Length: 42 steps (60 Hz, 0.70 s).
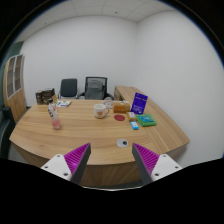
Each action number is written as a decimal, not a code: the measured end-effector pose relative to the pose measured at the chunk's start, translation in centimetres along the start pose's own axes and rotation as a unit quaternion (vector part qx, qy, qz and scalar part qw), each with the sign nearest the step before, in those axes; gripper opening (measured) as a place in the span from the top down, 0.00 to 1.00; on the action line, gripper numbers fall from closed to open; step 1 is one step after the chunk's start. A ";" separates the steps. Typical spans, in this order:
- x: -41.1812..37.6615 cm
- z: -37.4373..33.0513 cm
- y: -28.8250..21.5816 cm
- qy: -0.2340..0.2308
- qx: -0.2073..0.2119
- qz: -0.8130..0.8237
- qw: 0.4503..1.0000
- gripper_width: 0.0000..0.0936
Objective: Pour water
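One clear glass mug stands at mid-bench, well beyond the tool, whose two fingers are spread apart with nothing between them; purple pads face inward. One pale bottle-like vessel stands to the left on the wooden bench. To the right lie one small red-and-white item, one blue item, one green book and one upright purple box; its print is too small to read. A small round object lies nearer. Two office chairs stand at the far side; a wooden cabinet is far left.
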<state>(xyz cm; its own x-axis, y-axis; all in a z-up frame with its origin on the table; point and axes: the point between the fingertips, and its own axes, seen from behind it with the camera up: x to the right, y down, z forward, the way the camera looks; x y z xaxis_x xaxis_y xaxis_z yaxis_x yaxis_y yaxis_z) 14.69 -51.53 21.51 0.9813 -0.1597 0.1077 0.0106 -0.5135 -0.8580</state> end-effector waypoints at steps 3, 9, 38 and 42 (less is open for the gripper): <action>-0.5 0.1 0.3 -0.005 -0.004 -0.001 1.000 0.08; -2.7 1.2 1.4 -0.013 -0.012 -0.009 1.000 0.08; -26.6 10.3 3.2 -0.098 -0.007 -0.022 0.995 0.08; -29.9 12.6 2.1 -0.106 0.005 -0.021 0.994 0.08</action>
<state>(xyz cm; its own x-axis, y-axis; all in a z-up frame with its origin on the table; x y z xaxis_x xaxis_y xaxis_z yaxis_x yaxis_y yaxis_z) -12.25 -37.24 10.14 0.9983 0.0446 0.0365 0.0541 -0.5077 -0.8598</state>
